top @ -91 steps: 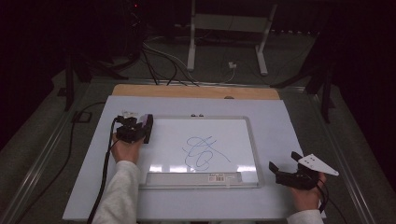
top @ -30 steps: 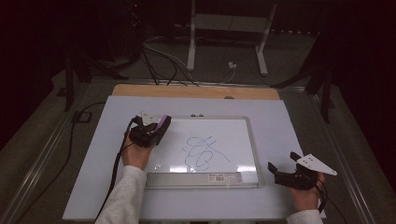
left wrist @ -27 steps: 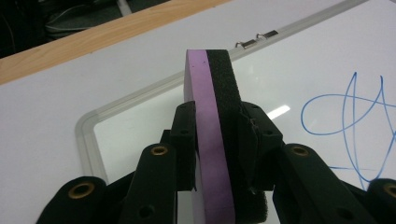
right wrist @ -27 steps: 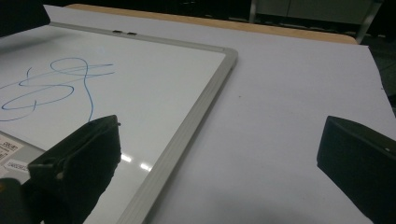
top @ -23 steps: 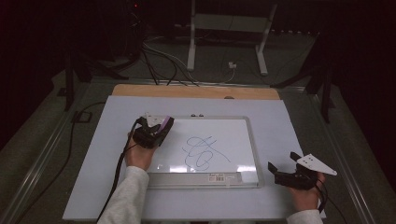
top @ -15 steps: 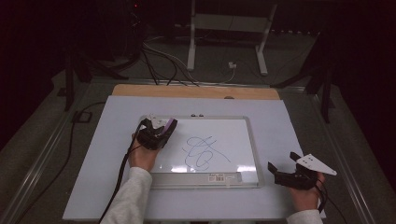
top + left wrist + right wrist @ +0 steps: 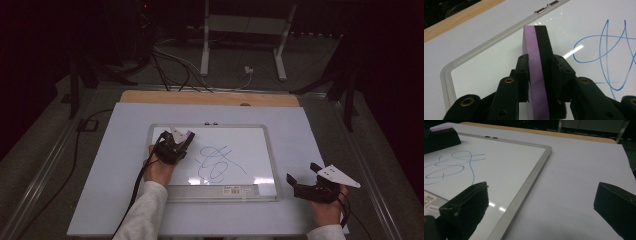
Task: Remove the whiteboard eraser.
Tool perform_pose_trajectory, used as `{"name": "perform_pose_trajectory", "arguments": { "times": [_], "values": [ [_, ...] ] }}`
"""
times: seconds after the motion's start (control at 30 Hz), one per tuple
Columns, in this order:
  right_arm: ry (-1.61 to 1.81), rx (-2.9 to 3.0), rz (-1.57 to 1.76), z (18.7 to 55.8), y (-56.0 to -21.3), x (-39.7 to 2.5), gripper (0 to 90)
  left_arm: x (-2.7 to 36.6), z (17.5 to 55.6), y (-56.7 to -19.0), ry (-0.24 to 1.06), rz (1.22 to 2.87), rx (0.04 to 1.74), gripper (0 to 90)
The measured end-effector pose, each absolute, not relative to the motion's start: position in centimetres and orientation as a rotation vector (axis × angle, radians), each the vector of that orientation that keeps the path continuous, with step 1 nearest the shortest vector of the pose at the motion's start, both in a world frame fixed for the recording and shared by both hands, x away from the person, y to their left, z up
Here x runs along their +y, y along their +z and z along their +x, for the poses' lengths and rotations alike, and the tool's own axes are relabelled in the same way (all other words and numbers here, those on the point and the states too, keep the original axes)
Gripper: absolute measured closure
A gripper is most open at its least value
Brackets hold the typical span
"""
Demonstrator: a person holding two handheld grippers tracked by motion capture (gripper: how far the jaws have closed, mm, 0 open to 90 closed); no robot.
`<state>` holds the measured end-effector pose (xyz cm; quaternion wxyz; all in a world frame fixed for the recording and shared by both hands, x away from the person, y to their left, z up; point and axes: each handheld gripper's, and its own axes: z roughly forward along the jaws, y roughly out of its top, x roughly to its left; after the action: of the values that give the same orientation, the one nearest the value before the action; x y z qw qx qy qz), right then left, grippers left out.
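A whiteboard (image 7: 252, 142) with a grey frame lies on the white table cover (image 7: 115, 180), and a blue scribble (image 7: 217, 162) is drawn at its middle. My left gripper (image 7: 176, 145) is over the board's left part, just left of the scribble, and is shut on a purple-and-black eraser (image 7: 186, 136). In the left gripper view the eraser (image 7: 537, 50) stands on edge between the jaws, over the board (image 7: 486, 65), with the scribble (image 7: 604, 50) to its right. My right gripper (image 7: 301, 173) is open and holds nothing, off the board's near right corner. In the right gripper view (image 7: 541, 188) it spans the board's frame (image 7: 534, 170).
A wooden strip (image 7: 210, 98) runs along the table's far edge. Two small clips (image 7: 210, 123) sit on the board's far frame, and a label (image 7: 234, 190) on its near tray. Cables (image 7: 170, 60) and a stand's legs (image 7: 205, 55) lie on the floor beyond.
My left gripper has moved right from the board's left edge onto the board, up to the scribble, with the eraser in it. The right gripper has stayed put.
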<state>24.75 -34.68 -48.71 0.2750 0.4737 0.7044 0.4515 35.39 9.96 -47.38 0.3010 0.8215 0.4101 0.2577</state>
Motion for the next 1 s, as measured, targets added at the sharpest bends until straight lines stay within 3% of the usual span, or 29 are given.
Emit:
{"name": "perform_pose_trajectory", "arguments": {
  "times": [0.6, 1.0],
  "values": [
    [1.211, 1.896, 1.273, 24.7, -48.7, -34.6, 0.0, 8.3, 34.2, -47.5, 0.705, 2.24, 1.001, 66.0],
    [1.211, 1.895, 1.271, 24.7, -48.7, -34.7, 0.0, 8.4, 34.2, -48.2, 0.505, 2.171, 1.025, 62.4]
  ]
}}
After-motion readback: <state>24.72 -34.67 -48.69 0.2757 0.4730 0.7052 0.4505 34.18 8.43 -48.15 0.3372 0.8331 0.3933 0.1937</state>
